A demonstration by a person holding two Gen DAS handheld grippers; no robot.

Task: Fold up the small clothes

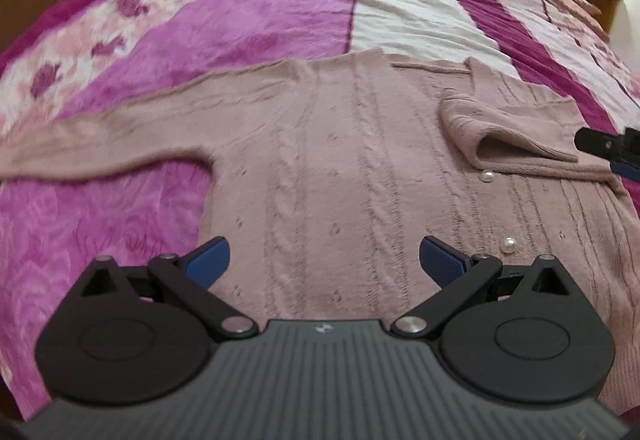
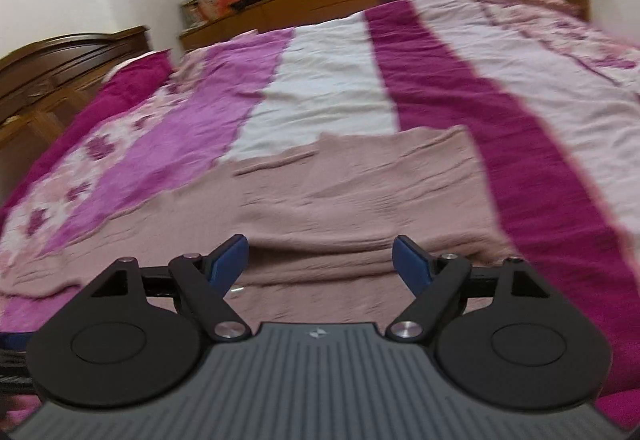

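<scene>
The left gripper (image 1: 324, 260) hangs with its jaws wide apart and empty, just above the body of the pink sweater (image 1: 340, 168), which lies spread on the bed (image 1: 280, 0). The right gripper (image 2: 320, 264) is likewise spread wide and holds nothing, over the sweater's folded-in sleeve (image 1: 516, 132). The other sleeve (image 1: 100, 136) stretches out flat. Beyond lies the striped bedspread.

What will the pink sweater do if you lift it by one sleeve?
The sweater would probably flop and dangle: it is soft knit lying limp on the bed. Its folded sleeve would likely fall open. The fuzzy knit should not slip much between the pads.
</scene>
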